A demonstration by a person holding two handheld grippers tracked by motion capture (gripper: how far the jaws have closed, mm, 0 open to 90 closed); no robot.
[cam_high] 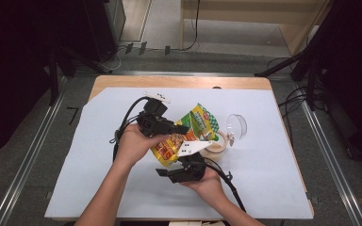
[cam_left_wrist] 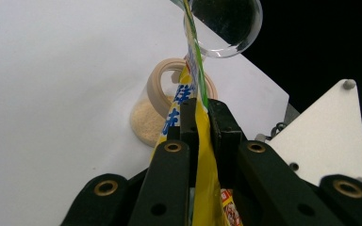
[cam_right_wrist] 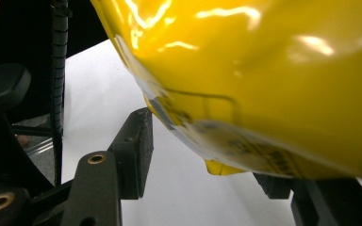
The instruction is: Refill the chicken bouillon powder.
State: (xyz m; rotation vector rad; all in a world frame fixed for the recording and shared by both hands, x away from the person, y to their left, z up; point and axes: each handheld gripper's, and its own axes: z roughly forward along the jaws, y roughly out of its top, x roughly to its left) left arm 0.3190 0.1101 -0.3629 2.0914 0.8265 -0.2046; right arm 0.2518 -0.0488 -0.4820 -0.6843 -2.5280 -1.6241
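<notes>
A yellow and green pouch (cam_high: 188, 129) with food pictures is held tilted above the table. My left gripper (cam_high: 183, 129) is shut on its edge; in the left gripper view the jaws (cam_left_wrist: 202, 113) pinch the thin pouch (cam_left_wrist: 191, 70). Beyond it stands an open jar (cam_left_wrist: 151, 117) with beige powder inside. My right gripper (cam_high: 167, 170) sits below the pouch's lower end. Its jaws (cam_right_wrist: 205, 160) stand apart, and the pouch's yellow bottom (cam_right_wrist: 264, 70) hangs above and between them, clear of the left finger (cam_right_wrist: 134, 141).
A clear round lid (cam_high: 236, 125) lies on the pale sheet (cam_high: 273, 179) just right of the jar (cam_high: 217, 147). The wooden table edge (cam_high: 179, 81) runs along the back. Cables trail from both grippers across the sheet.
</notes>
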